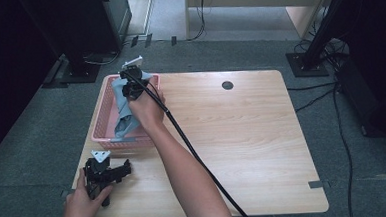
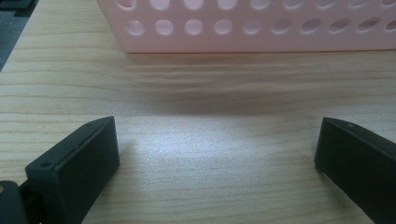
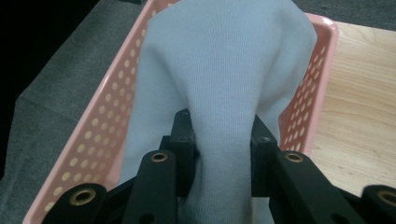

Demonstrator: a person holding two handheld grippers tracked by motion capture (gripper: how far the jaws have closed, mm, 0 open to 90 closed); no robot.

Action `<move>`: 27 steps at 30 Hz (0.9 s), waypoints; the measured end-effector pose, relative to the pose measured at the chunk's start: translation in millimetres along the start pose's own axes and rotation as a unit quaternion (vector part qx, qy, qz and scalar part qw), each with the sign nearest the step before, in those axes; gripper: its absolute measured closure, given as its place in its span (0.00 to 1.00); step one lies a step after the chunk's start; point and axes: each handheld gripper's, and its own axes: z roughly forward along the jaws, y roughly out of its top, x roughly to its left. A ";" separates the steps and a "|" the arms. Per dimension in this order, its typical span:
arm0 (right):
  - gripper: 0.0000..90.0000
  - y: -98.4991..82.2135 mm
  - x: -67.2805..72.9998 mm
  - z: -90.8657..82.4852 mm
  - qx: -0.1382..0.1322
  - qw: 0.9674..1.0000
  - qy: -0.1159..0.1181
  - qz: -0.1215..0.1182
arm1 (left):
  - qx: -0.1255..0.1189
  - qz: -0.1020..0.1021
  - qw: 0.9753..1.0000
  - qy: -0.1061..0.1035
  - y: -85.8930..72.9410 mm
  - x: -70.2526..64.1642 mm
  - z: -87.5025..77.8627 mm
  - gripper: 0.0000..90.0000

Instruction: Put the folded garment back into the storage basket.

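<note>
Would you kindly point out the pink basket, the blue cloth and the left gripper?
pink basket (image 1: 102, 127), high view, left wall.
blue cloth (image 3: 224, 60), right gripper view, middle of the fabric.
left gripper (image 2: 217, 149), left gripper view, between its open jaws.

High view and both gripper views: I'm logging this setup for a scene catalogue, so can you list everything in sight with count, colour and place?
Basket: one, pink, perforated walls, at the table's far left corner.
Cloth: one, grey-blue knit, hanging over the basket and partly inside it.
Table: one, light wood, centre of the high view.
Cable hole: one, dark, round, near the table's far edge.
Stands: two, black, on the grey carpet beyond the table's far corners.
Floor cables: several, black, to the table's right.
Left gripper: one, black, jaws open, resting on the table near the basket's front wall, in the left hand.
Right gripper: one, black, shut on the cloth above the basket.
</note>
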 end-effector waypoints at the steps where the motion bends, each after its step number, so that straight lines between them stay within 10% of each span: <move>1: 0.79 0.0 0.0 0.0 0.000 1.000 0.000 0.000 | 0.000 0.000 1.000 0.000 0.0 0.0 0.0 0.00; 27: 0.79 3.8 15.8 26.8 0.000 1.000 0.010 0.029 | 0.000 0.000 1.000 0.000 0.0 -0.1 0.0 0.00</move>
